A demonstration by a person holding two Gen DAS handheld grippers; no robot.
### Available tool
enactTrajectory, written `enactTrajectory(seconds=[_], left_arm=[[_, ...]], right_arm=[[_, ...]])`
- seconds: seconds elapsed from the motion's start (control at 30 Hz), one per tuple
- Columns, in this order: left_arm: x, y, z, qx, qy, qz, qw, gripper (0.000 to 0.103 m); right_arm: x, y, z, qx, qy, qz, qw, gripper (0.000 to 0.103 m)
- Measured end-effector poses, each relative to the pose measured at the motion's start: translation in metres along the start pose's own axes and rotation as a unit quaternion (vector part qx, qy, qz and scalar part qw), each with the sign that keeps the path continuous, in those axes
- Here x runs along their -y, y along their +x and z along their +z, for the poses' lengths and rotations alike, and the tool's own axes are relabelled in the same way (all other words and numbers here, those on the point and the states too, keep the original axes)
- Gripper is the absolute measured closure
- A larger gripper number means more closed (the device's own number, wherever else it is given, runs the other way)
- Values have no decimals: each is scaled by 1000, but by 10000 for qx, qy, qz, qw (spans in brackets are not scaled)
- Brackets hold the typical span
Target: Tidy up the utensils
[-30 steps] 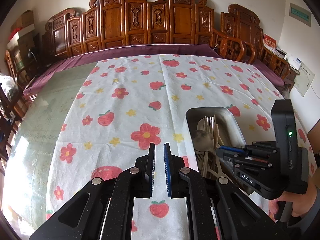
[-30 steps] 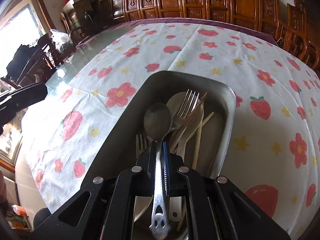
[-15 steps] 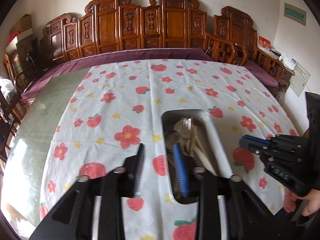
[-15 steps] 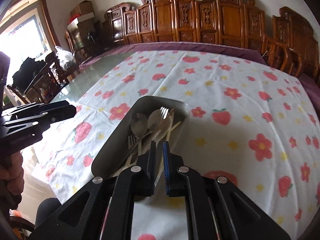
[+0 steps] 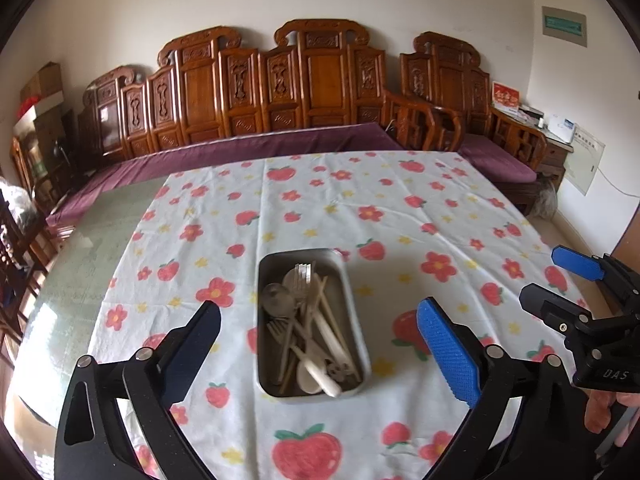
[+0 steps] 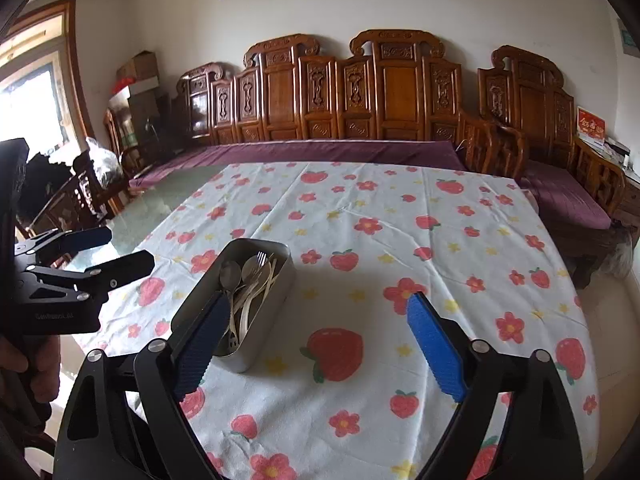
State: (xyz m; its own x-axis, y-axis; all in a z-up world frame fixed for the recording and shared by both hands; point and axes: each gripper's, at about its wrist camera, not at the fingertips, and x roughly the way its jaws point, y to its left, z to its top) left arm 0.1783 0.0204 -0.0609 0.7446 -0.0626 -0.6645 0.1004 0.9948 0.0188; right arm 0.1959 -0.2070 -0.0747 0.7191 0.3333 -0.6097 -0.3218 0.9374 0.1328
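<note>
- Two grippers hang above the worktop, neither one carrying anything.
- Left gripper (image 5: 318, 330): its jaws have just been opening and now stand wide apart, with nothing pressed by the blue pads; in its own view the tray sits in the gap between the fingers, down on the cloth and not touched.
- Right gripper (image 6: 312, 322): its jaws have also just been opening and are spread wide and empty; the tray lies behind its left finger, partly covered by that pad.
- Metal tray (image 5: 356, 308): a rounded rectangular tin resting flat on the strawberry-and-flower tablecloth (image 5: 400, 208), near the front half of the cloth. Its long axis runs away from the left camera toward the carved wooden bench (image 5: 320, 80) along the far wall.
- Utensils (image 5: 310, 320) lie heaped inside the tray, roughly along its length.
- Metal spoon (image 5: 276, 300): bowl toward the far end, on the left side of the tray.
- Fork (image 5: 303, 276): tines toward the far end of the tray, beside the spoon bowl.
- A second fork (image 5: 280, 330) lies lower, tines angled to the left wall.
- Pale chopsticks (image 5: 328, 312) and a white spoon (image 5: 320, 376) cross the pile at slight slants; the white spoon's rounded end is at the near end.
- Each gripper shows at the edge of the other's view, held in a hand (image 6: 24, 368).
</note>
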Motion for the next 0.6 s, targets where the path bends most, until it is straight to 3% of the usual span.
enactTrajectory(seconds=[0.23, 0.6], left_arm=[[29, -22, 4, 68, 139, -46, 9999, 8], [52, -76, 7, 341, 61, -24, 9994, 8]], right_arm=[[18, -38, -2, 196, 127, -192, 9995, 2], [17, -100, 3, 614, 113, -387, 9973, 2]])
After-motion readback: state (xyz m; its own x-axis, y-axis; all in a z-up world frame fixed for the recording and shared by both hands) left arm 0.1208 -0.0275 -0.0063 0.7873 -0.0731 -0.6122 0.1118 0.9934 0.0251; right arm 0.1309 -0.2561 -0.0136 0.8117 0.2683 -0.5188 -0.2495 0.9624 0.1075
